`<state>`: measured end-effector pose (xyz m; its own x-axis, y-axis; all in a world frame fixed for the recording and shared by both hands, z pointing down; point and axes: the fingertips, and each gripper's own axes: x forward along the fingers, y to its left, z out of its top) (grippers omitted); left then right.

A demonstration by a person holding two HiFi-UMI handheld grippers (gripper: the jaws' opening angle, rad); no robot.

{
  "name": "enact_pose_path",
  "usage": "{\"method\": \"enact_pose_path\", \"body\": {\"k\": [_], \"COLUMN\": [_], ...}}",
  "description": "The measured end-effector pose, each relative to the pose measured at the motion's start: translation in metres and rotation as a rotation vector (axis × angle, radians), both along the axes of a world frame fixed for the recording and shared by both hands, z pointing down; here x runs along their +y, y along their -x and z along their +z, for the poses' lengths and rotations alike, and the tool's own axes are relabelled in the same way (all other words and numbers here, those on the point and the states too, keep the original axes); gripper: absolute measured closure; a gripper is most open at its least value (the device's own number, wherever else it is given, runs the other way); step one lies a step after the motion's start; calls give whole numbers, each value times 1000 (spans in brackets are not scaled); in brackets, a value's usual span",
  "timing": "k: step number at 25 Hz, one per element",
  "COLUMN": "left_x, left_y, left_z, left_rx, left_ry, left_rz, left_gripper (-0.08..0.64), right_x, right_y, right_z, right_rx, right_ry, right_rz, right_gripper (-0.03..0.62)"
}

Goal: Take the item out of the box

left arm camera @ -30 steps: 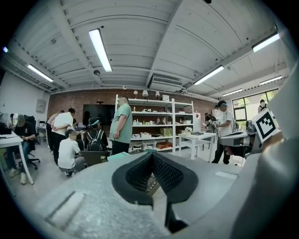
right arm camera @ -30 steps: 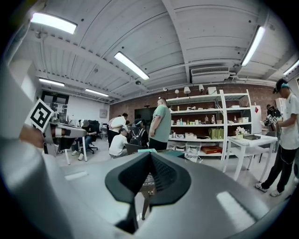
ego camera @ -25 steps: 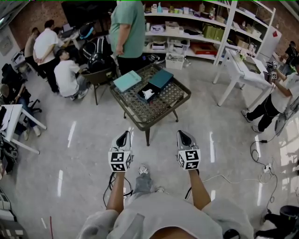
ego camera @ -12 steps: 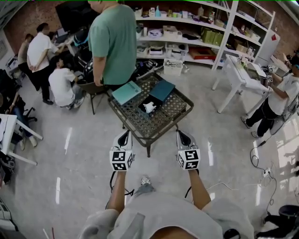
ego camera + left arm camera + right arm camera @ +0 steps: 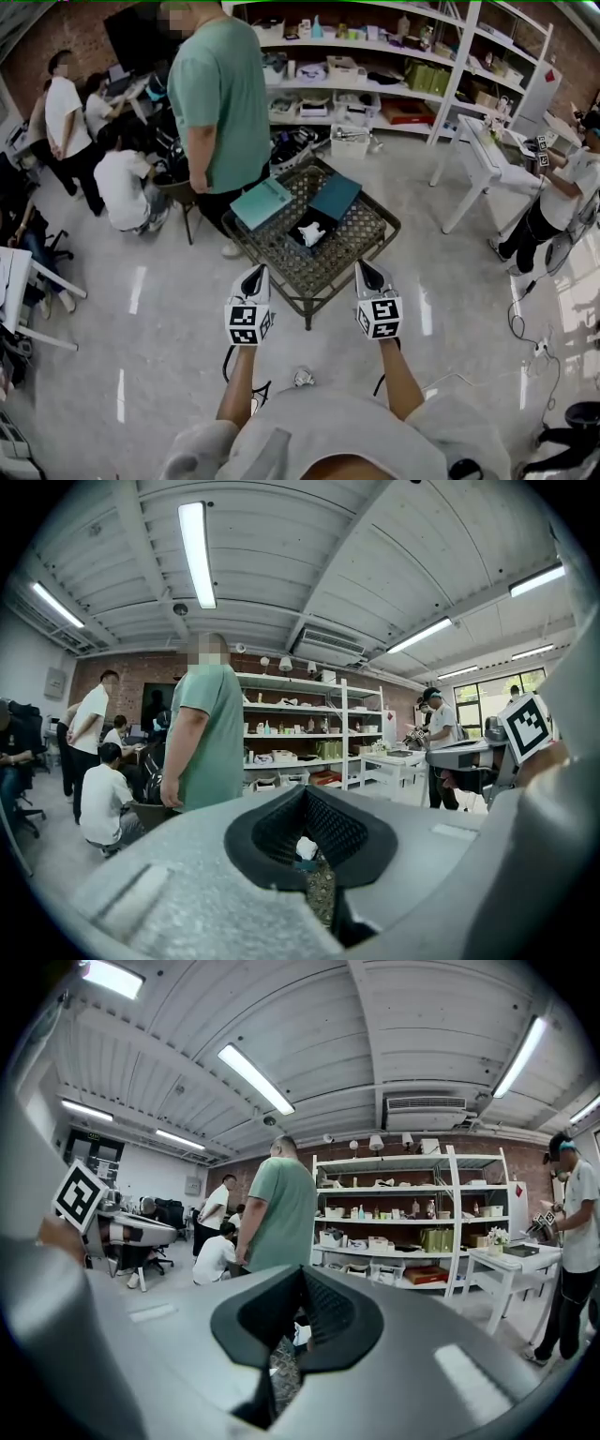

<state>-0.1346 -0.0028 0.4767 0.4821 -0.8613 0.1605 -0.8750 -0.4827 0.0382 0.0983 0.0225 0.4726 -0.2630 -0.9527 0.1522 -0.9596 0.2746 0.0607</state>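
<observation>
A low table with a woven top point(image 5: 281, 274) stands just ahead of me. On it lies an open dark box point(image 5: 323, 221) with a white item point(image 5: 310, 232) inside. A light teal lid point(image 5: 262, 203) and a dark teal box part point(image 5: 335, 197) rest beside it. My left gripper point(image 5: 255, 270) and right gripper point(image 5: 364, 266) hover side by side at the table's near edge, both shut and holding nothing. Past the closed tips, the white item point(image 5: 306, 848) shows in the left gripper view, and the same item point(image 5: 300, 1335) in the right gripper view.
A person in a green shirt point(image 5: 220, 103) stands against the table's far left side. Several people point(image 5: 122, 178) sit and stand at the left. Shelves point(image 5: 375, 75) line the back wall, a white table point(image 5: 487, 150) stands at the right, and cables point(image 5: 525, 319) lie on the floor.
Both grippers have advanced toward the table, which now sits closer and larger in view. The person in green now stands nearer the table's left side.
</observation>
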Motion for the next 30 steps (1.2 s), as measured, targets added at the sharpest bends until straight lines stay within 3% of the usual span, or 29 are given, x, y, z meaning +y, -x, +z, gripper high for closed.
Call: {"method": "enact_pose_path", "body": {"k": [7,19,30], "left_x": [-28,-56,-137], "left_y": [11,-1,-20], "left_z": [9,27,29], "left_rx": [2,-23,-34], "left_ry": [3,38,45], "left_rz": [19,40,-22], "left_gripper": [557,557,557], "right_x": [-19,-49,-144], "right_y": [6,2,-16], "right_z": [14,32,40], "right_rx": [11,5,-7], "right_ry": [20,53,58], "right_rz": [19,2,-61], "right_gripper": [592,592,592]}}
